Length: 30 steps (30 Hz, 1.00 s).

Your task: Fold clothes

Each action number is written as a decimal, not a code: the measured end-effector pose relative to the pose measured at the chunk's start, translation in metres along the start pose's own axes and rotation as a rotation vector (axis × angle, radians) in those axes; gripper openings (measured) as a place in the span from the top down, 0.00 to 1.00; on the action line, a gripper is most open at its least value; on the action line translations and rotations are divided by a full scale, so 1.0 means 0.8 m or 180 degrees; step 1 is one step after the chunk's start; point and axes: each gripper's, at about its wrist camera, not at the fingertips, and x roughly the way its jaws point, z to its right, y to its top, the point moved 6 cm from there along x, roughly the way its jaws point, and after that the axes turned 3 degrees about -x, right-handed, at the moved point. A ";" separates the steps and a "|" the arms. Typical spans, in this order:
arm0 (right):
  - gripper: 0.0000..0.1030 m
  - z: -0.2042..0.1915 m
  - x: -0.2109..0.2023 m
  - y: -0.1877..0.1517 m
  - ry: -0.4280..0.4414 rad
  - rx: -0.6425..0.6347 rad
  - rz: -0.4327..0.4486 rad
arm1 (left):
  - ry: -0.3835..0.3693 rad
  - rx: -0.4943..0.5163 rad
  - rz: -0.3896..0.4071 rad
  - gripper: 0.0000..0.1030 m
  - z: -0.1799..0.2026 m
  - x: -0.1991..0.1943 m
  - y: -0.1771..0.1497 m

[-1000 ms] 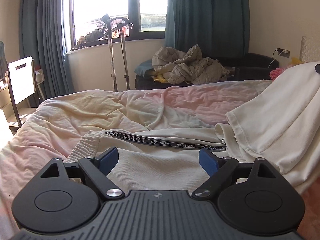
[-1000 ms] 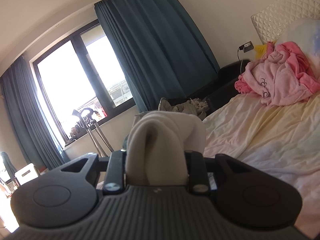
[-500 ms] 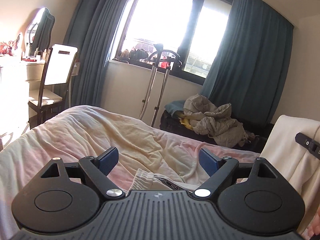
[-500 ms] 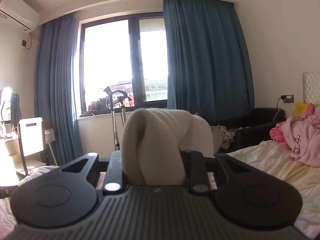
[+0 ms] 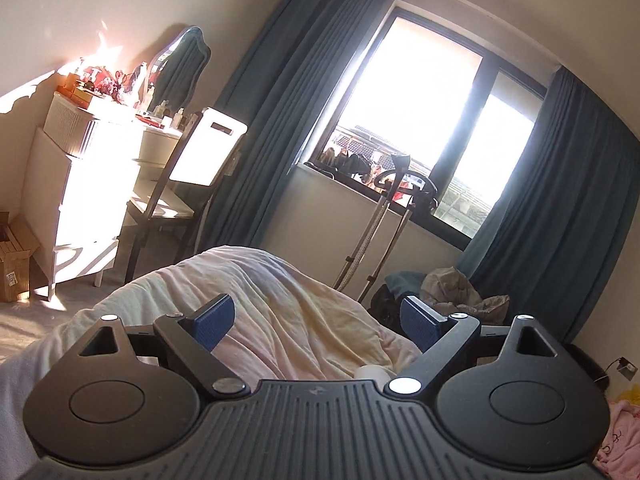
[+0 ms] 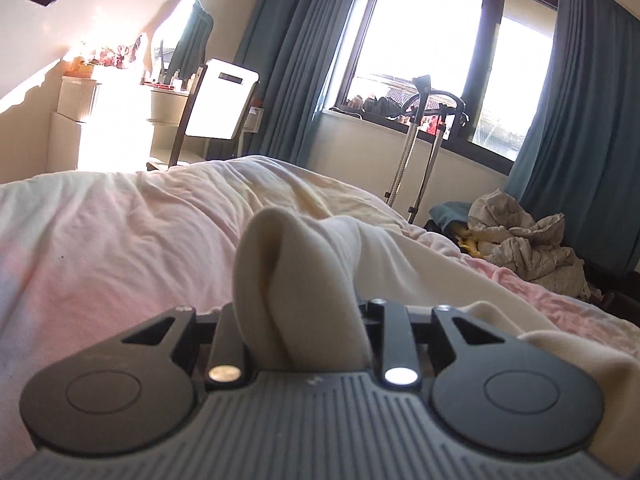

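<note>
Right claw [image 6: 304, 320] pinches unlabelled cream garment [image 6: 296, 272].

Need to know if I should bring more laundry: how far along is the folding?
Nothing looks folded yet. The right gripper has its jaws shut on a bunched cream garment trailing onto the bed. The left gripper is open and empty. The whole fold remains.
</note>
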 end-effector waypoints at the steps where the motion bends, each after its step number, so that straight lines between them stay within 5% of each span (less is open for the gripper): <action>1: 0.68 0.006 -0.004 0.002 0.0047 0.0024 0.0018 | -0.0029 -0.0023 -0.0065 0.11 0.000 0.005 -0.006; 11: 0.44 0.060 -0.109 0.011 0.0887 0.0206 0.0050 | -0.0330 0.0335 -0.0477 0.11 0.025 0.019 -0.067; 16: 0.41 0.136 -0.180 0.013 0.0564 0.0408 0.0154 | -0.0358 0.0599 -0.0689 0.11 0.045 0.024 -0.094; 20: 0.29 0.185 -0.220 -0.026 0.0183 0.0475 0.0179 | -0.0339 0.0904 -0.0818 0.11 0.062 0.027 -0.115; 24: 0.29 0.195 -0.208 -0.074 0.0356 0.0779 -0.0197 | -0.0302 0.1180 -0.0945 0.11 0.077 0.033 -0.135; 30: 0.29 0.173 -0.173 -0.085 0.0358 0.0713 -0.0311 | -0.0153 0.1444 -0.1150 0.10 0.076 0.051 -0.161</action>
